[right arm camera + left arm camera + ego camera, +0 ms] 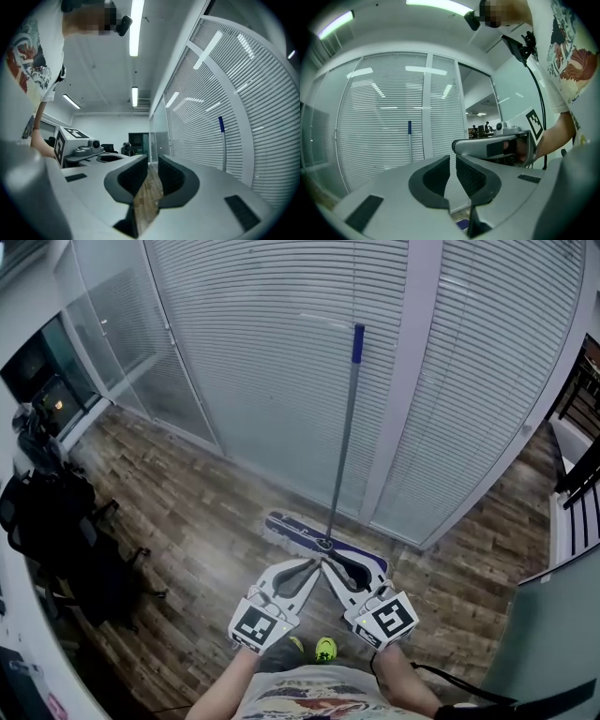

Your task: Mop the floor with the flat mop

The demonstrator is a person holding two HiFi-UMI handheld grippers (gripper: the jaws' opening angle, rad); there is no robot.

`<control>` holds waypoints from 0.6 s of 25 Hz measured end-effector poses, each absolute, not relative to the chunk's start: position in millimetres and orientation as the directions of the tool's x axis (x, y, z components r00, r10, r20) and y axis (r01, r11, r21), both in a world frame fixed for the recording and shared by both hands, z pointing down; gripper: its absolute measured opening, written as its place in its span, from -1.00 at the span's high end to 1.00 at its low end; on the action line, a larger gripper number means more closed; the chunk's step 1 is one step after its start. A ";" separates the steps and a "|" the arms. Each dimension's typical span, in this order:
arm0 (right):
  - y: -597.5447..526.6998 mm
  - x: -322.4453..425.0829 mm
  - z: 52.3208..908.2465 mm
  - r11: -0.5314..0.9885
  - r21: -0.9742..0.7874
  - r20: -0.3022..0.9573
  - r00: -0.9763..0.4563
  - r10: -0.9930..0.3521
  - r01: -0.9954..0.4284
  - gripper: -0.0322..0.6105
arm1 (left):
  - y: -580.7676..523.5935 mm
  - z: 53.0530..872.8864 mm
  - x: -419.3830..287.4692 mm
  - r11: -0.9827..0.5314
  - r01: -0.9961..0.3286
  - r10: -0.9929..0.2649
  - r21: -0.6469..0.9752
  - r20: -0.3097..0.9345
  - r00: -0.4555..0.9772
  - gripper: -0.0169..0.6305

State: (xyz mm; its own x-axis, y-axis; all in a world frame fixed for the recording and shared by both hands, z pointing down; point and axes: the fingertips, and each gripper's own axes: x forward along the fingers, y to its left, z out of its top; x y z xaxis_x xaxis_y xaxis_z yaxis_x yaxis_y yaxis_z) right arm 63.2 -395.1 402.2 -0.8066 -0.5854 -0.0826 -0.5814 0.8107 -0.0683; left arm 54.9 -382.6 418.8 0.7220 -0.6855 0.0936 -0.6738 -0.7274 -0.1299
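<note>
The flat mop [342,437], stood nearly upright, is found at 12 o'clock ahead of the left gripper [309,568] and right gripper [334,566], both closed on nothing, neither clearly nearer.

My head camera sits high and looks steeply down past the left tool [314,565] and right tool [330,566] onto the dark wood-plank floor [187,512], with the wall of white slatted blinds [281,352] filling its upper half. The left tool's camera rides close behind its own jaws and faces level at that wall, catching the right tool side-on at its right, while the right tool's camera looks level along the wall down the room, the left tool at its left edge. All three feeds share the blinds and the thin grey pole with a blue tip [343,446] in front of them.
</note>
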 end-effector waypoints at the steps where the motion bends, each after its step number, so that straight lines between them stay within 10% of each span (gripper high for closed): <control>1: -404.2 63.0 404.9 0.807 -0.074 -0.075 -0.803 -0.591 -0.586 0.74 | -391.4 420.8 54.3 -0.727 -0.675 -0.686 -0.123 0.095 0.722 0.89; 15: -605.0 38.1 409.1 0.729 -0.054 -0.021 -0.729 -0.684 -0.682 0.73 | -594.0 434.0 42.6 -0.810 -0.570 -0.586 -0.142 0.128 0.800 0.72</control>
State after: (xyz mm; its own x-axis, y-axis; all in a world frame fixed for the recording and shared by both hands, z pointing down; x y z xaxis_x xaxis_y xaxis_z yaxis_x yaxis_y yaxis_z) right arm 38.1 -605.0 409.1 -0.7292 -0.6839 -0.0214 -0.6822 0.7291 -0.0540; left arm 42.6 -594.0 434.0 0.8005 -0.5856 0.1278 -0.5696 -0.8096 -0.1421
